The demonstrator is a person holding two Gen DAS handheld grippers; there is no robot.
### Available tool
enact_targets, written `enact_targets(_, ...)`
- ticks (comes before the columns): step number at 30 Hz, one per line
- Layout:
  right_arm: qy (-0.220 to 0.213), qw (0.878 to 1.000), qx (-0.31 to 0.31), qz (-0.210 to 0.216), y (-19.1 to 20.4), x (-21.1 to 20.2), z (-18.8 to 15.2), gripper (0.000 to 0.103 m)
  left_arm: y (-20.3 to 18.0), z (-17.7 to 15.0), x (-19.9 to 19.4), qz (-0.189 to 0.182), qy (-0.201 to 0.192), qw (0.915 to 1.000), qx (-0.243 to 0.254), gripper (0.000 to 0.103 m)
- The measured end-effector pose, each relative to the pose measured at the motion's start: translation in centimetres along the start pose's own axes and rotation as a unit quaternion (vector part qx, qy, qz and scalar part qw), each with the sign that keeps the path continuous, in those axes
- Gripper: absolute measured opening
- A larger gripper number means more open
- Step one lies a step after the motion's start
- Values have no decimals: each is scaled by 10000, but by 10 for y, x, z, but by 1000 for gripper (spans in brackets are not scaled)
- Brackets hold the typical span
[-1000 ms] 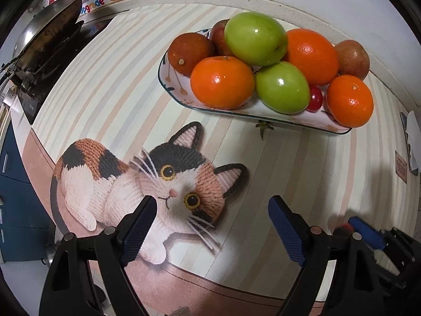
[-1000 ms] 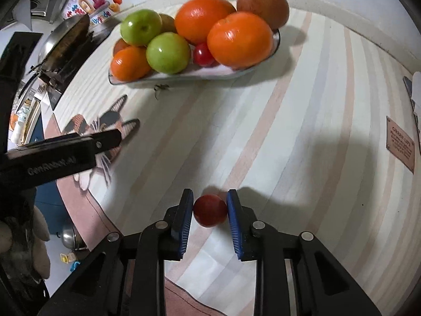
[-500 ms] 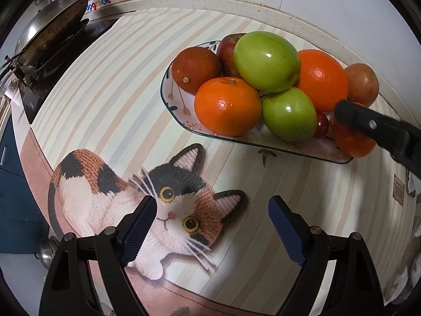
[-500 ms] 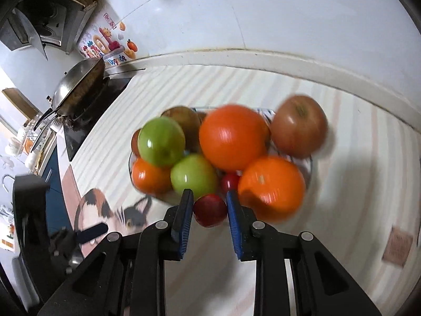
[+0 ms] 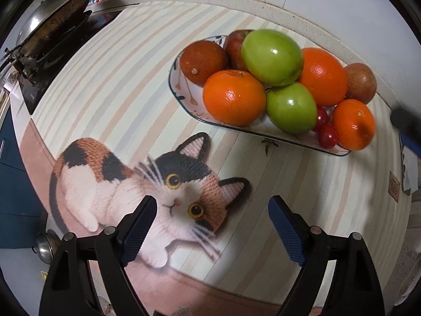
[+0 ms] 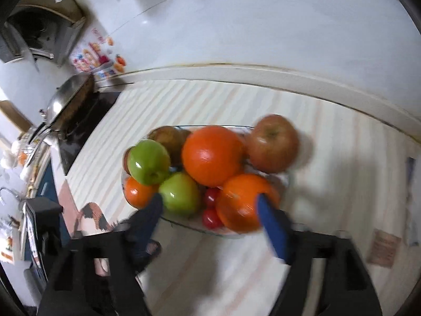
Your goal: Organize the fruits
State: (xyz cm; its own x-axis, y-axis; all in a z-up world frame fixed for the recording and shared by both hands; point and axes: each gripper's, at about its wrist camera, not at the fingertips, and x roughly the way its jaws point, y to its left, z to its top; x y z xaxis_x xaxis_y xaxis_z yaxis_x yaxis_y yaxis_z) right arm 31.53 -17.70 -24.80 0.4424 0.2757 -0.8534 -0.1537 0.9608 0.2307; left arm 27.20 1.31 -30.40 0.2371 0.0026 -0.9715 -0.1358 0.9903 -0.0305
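A white patterned dish point(image 5: 179, 89) on the striped mat holds oranges, green apples, brownish apples and two small red tomatoes point(image 5: 327, 137). My left gripper point(image 5: 211, 202) hovers open over the cat picture, short of the dish, with nothing between its pads. My right gripper point(image 6: 209, 200) hangs above the near side of the dish point(image 6: 181, 222). Its jaws are opening and nothing is between them. Below them the two red tomatoes point(image 6: 210, 218) lie in the dish between a green apple point(image 6: 180, 193) and an orange point(image 6: 242, 202). One blurred right finger point(image 5: 405, 129) shows at the right edge of the left wrist view.
A wok point(image 5: 55, 23) sits on a black stove at the far left. The wall runs close behind the dish. A small green stem point(image 5: 268, 143) lies on the mat in front of the dish. A brown label point(image 5: 394, 188) marks the mat's right side.
My right gripper rose from the mat with a small red tomato and moved over the dish, then opened. The tomato now lies in the dish beside another. The left gripper hardly moved.
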Motion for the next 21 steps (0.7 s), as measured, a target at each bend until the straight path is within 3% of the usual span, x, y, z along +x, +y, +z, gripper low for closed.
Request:
enact_targets(3,191,9989,-75,-432,2,-19,-10,92,4,-2,-22,-63,-88,9999,17,87)
enact_targets(8,165,9979,-5,-624,5,-56,-23,95,5,-8,-71,-172,-301,9993,128,87)
enact_targets(21,-220,9984,47,-525,47,-181,-51,97,-6,-38,-195,-410,-846,9941,539,87)
